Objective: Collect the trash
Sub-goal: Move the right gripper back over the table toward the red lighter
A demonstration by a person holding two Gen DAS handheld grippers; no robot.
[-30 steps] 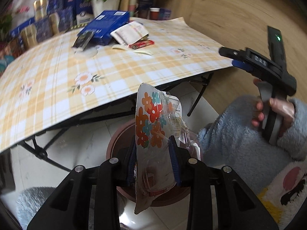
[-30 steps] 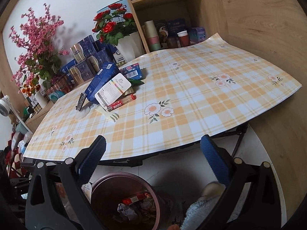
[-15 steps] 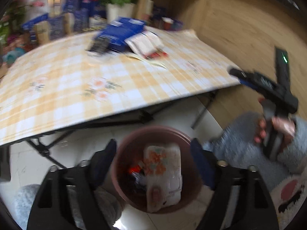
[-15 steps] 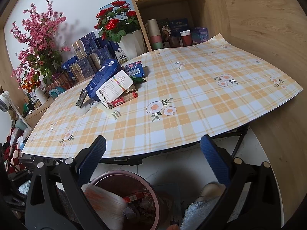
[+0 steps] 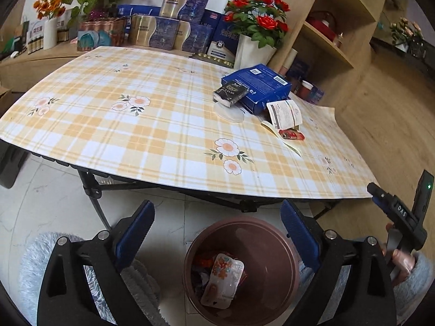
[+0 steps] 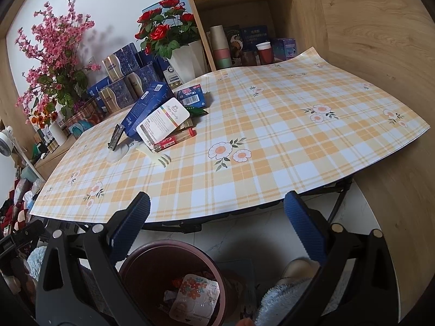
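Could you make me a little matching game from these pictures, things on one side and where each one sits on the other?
Things:
1. Flowered wrapper
2. Lighter
3. Roses
4. Red cup

Places:
A. on the shelf behind the table
B. in a white vase
C. inside the bin
D. on the checked tablecloth

Pairs: 1-C, 2-D, 3-B, 4-A

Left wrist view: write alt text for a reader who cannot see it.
The open left gripper, nothing between its jaws, which have just been opening, hangs over a brown trash bin where a flowered plastic packet lies on other rubbish. Beyond stands a table with a yellow plaid cloth, bearing a blue box, a card and a red lighter.
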